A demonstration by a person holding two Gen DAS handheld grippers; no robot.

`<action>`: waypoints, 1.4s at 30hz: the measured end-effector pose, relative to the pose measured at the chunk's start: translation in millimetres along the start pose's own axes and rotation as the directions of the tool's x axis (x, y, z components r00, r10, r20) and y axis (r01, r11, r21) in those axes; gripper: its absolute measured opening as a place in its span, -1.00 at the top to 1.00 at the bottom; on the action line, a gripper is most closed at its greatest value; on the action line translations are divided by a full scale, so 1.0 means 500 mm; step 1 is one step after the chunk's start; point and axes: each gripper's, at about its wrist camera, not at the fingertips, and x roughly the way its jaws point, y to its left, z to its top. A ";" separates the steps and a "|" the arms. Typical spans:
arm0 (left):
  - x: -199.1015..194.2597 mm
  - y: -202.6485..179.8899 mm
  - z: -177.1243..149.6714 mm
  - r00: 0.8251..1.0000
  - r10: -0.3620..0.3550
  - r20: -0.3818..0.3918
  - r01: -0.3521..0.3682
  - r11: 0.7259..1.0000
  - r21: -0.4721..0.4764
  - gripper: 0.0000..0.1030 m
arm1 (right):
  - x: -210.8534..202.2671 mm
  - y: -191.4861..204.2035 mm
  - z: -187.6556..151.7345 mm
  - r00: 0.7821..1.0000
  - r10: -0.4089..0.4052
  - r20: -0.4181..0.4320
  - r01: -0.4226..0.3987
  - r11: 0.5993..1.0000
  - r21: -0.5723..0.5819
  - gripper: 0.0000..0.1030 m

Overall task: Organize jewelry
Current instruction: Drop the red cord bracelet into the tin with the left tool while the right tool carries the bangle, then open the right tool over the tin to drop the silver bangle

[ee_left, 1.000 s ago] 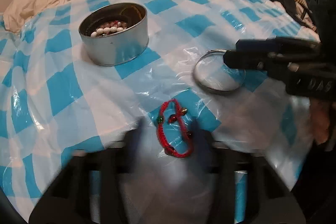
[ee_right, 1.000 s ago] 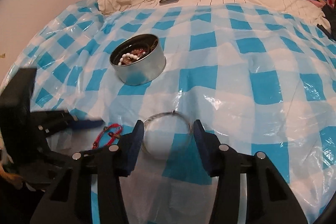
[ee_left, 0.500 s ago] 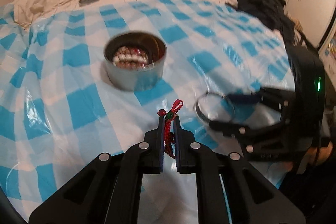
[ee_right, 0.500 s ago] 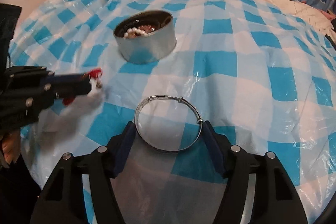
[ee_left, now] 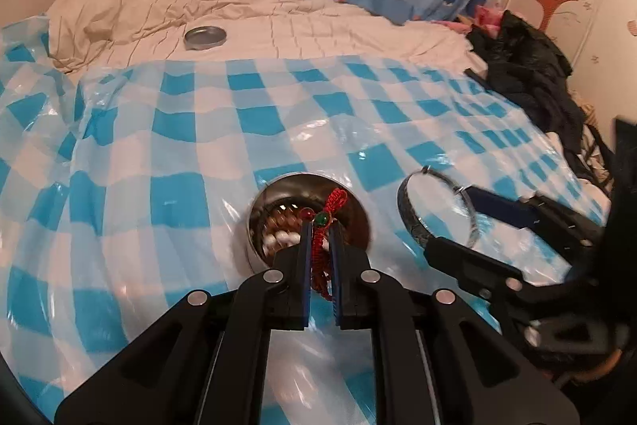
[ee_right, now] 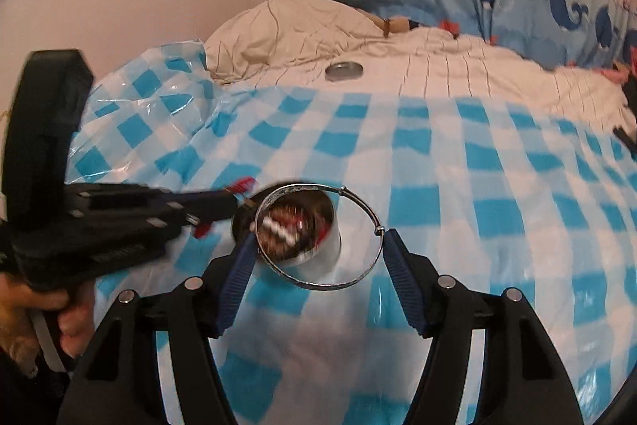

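Note:
My left gripper (ee_left: pixel 320 226) is shut on a red cord bracelet (ee_left: pixel 318 253) with green and red beads, held over the round metal tin (ee_left: pixel 358 222). The tin holds white and brown beads. My right gripper (ee_right: pixel 318 236) is shut on a silver bangle (ee_right: pixel 318 285), gripped across its width and lifted in front of the tin (ee_right: pixel 330 245). In the left wrist view the bangle (ee_left: pixel 410 222) and right gripper (ee_left: pixel 450 220) hang just right of the tin. In the right wrist view the left gripper (ee_right: pixel 235 202) comes in from the left with the red bracelet (ee_right: pixel 243 184).
A blue and white checked plastic sheet (ee_left: pixel 179 154) covers the bed. The tin's lid (ee_left: pixel 205 36) lies on the cream quilt behind it. Dark clothing (ee_left: pixel 529 66) is piled at the right edge. A hand (ee_right: pixel 67 317) holds the left gripper.
The left jaws shut on the red bracelet and lifted it off the sheet. The right gripper took the bangle and raised it. Both have moved to the tin.

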 end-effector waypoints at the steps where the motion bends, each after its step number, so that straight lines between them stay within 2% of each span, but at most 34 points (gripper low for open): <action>1: 0.014 0.003 0.005 1.000 0.007 -0.003 -0.007 1.000 0.004 0.85 | 0.008 0.003 0.010 1.000 -0.004 0.003 0.004 1.000 -0.008 -0.24; 2: 0.033 0.009 0.011 0.999 0.031 -0.008 -0.031 0.999 0.008 0.83 | 0.014 0.005 0.016 1.000 -0.007 0.004 0.007 1.000 -0.012 -0.24; 4: 0.049 0.028 0.021 0.999 0.035 -0.013 -0.035 0.999 -0.019 0.56 | 0.029 0.009 0.027 1.000 -0.011 0.000 0.011 1.000 -0.025 -0.24; 5: 0.049 0.046 0.026 1.000 0.024 -0.011 -0.024 0.998 -0.064 0.23 | 0.039 0.013 0.033 1.000 -0.010 -0.004 0.010 0.999 -0.034 -0.24; 6: 0.043 0.057 0.028 1.000 0.023 0.001 -0.023 0.996 -0.090 0.09 | 0.046 0.016 0.035 1.000 -0.009 -0.008 0.009 0.999 -0.040 -0.24; 9: 0.017 0.084 0.034 0.999 -0.021 0.035 0.025 0.990 -0.136 0.02 | 0.076 0.027 0.038 0.999 -0.006 -0.032 0.004 0.998 -0.062 -0.24; 16: -0.043 0.112 0.015 0.996 0.024 0.081 -0.010 0.986 -0.167 -0.07 | 0.136 0.058 0.025 0.996 0.011 -0.086 -0.020 0.994 -0.109 -0.26; 18: -0.054 0.104 0.002 0.996 0.056 0.076 -0.044 0.987 -0.156 -0.14 | 0.151 0.058 0.012 0.993 -0.016 -0.117 0.003 0.993 -0.115 -0.26; 20: -0.066 0.091 -0.008 0.992 0.094 0.086 -0.081 0.986 -0.144 -0.27 | 0.133 0.051 0.003 0.994 -0.026 -0.107 0.015 0.995 -0.101 -0.33; 22: -0.080 0.065 -0.016 0.985 0.143 0.099 -0.132 0.986 -0.106 -0.42 | 0.092 0.040 -0.013 0.996 -0.056 -0.070 0.050 0.995 -0.083 -0.61; 24: -0.093 0.041 -0.030 0.976 0.189 0.113 -0.183 0.981 -0.059 -0.57 | 0.040 0.023 -0.047 0.996 -0.087 -0.031 0.086 0.995 -0.043 -0.75; 26: -0.110 0.018 -0.056 0.964 0.235 0.127 -0.234 0.972 -0.022 -0.66 | 0.002 0.004 -0.094 0.994 -0.106 -0.035 0.106 0.994 0.002 -0.76; 30: -0.134 -0.006 -0.099 0.948 0.286 0.142 -0.290 0.957 0.005 -0.79 | -0.040 -0.025 -0.166 0.985 -0.160 -0.071 0.166 0.982 0.095 -0.80; 33: -0.133 -0.014 -0.112 0.947 0.291 0.134 -0.297 0.955 0.020 -0.82 | -0.051 -0.029 -0.174 0.983 -0.176 -0.049 0.181 0.973 0.144 -0.82; 36: -0.124 -0.018 -0.124 0.938 0.323 0.129 -0.330 0.943 0.039 -0.83 | -0.046 -0.018 -0.170 0.980 -0.194 -0.038 0.197 0.972 0.130 -0.85; 42: -0.102 -0.014 -0.130 0.940 0.328 0.094 -0.333 0.942 0.040 -0.85 | -0.028 -0.013 -0.173 0.980 -0.189 -0.054 0.195 0.973 0.122 -0.85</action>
